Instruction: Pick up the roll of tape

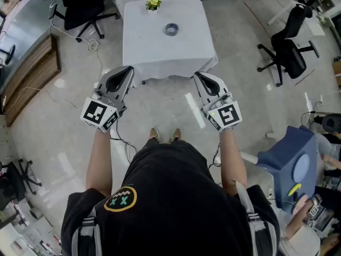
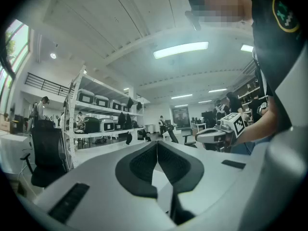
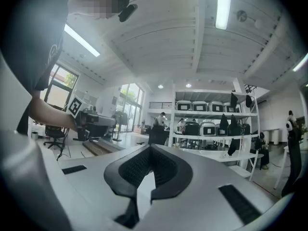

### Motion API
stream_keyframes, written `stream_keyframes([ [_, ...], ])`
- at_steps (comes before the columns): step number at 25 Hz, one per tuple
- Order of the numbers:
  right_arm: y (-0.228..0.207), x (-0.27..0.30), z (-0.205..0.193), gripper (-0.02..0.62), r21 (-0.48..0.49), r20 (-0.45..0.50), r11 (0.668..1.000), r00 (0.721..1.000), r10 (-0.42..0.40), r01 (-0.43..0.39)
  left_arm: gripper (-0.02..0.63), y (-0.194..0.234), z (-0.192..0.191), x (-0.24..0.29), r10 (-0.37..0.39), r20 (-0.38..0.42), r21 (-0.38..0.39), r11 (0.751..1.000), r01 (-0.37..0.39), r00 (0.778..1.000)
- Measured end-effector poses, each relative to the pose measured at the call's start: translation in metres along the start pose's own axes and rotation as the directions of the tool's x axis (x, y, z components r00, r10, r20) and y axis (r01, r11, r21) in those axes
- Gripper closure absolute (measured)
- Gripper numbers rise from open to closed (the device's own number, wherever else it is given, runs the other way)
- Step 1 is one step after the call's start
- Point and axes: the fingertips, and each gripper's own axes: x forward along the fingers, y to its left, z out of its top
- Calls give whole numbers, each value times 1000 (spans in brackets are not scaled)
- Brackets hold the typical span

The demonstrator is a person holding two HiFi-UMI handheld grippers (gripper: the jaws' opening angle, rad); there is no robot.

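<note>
L tongs [image 1: 128, 70] & R tongs [image 1: 197, 76] closed, empty, held level short of table [image 1: 160, 55]; tape roll [image 1: 171, 29] untouched, prob. pre-approach.

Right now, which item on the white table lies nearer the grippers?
The grey tape roll at the middle; the yellow flower bunch sits at the far edge.

Tape roll [image 1: 171, 29] on table [image 1: 154, 55]; plant [image 1: 153, 4] behind it, at far edge.
</note>
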Motion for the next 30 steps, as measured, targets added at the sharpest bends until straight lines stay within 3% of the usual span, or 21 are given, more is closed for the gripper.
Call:
stream_keyframes([
  [23, 0, 4, 1, 572, 26, 11, 1000, 1000, 5, -5, 586, 0, 0, 0, -10, -11, -7, 1000, 10, 1000],
  [27, 1, 2, -1, 503, 34, 3, 999, 1000, 20, -20, 586, -3, -2, -1, -17, -12, -16, 1000, 16, 1000],
  [30, 2, 2, -3, 411, 47, 1, 998, 999, 33, -33, 586, -6, -3, 1, -34, -15, -19, 999, 34, 999],
])
